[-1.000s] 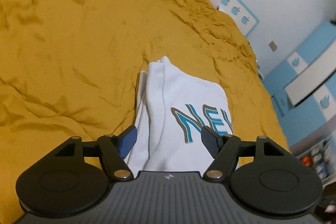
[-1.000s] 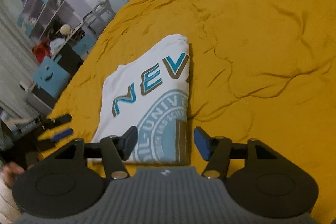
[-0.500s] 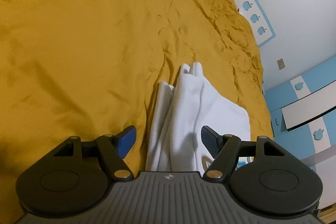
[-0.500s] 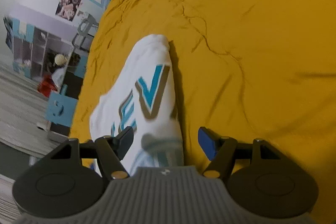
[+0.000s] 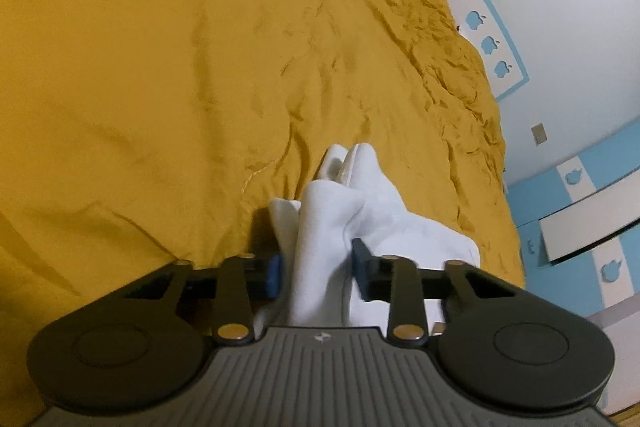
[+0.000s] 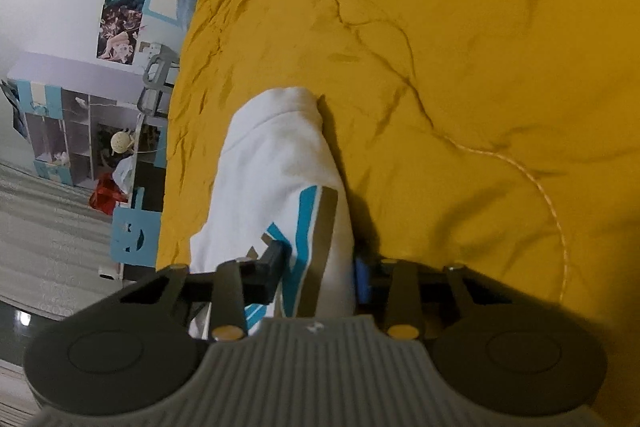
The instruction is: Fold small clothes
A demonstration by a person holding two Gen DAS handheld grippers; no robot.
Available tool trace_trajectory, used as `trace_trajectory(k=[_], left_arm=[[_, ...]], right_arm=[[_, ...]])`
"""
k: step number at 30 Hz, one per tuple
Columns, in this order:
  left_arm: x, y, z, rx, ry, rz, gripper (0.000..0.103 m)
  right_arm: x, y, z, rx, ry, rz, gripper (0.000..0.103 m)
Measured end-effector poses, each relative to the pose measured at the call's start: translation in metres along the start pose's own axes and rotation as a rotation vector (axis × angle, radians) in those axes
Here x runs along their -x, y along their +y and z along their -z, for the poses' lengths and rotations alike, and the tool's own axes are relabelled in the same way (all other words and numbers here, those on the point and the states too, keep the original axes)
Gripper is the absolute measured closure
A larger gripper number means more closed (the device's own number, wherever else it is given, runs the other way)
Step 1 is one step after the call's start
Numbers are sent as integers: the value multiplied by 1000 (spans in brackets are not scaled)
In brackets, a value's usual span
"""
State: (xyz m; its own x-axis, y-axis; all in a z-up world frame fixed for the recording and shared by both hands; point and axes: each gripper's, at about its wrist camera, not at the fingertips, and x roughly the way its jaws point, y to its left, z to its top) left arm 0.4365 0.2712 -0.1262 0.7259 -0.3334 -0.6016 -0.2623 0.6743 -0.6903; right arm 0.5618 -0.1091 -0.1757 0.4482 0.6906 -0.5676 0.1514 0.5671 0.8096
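Shirt (image 5: 344,223) pinched at both near corners on the bedspread (image 5: 160,87), left gripper (image 5: 318,273) and right gripper (image 6: 320,273) clenched on cloth: lift evenly, carry toward far hem, keep edges aligned.

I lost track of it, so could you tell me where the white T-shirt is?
The white T-shirt lies on the yellow bedspread, pinched by both grippers.

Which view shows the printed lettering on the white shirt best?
The right wrist view: teal and brown letter strokes on the shirt show beside the right gripper clamping it. The left wrist view shows only plain white folds pinched in the left gripper.
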Motion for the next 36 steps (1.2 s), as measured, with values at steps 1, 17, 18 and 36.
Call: trace_trajectory(k=[1,17,18,36], left_arm=[[4,-3,-1,-15,-7,-3,76],[160,-103,42,-253,-250,63,82],[174,-110,49,-269,-268,73,82],[277,-174,175,-414,-205,203,82]], right_arm=[[1,4,0,13,-5,4,83],[131,130,71,394,-195,-72,91],[144,137,79,410,-209,-83,92],[365,128,193,551,-284,-77,92]])
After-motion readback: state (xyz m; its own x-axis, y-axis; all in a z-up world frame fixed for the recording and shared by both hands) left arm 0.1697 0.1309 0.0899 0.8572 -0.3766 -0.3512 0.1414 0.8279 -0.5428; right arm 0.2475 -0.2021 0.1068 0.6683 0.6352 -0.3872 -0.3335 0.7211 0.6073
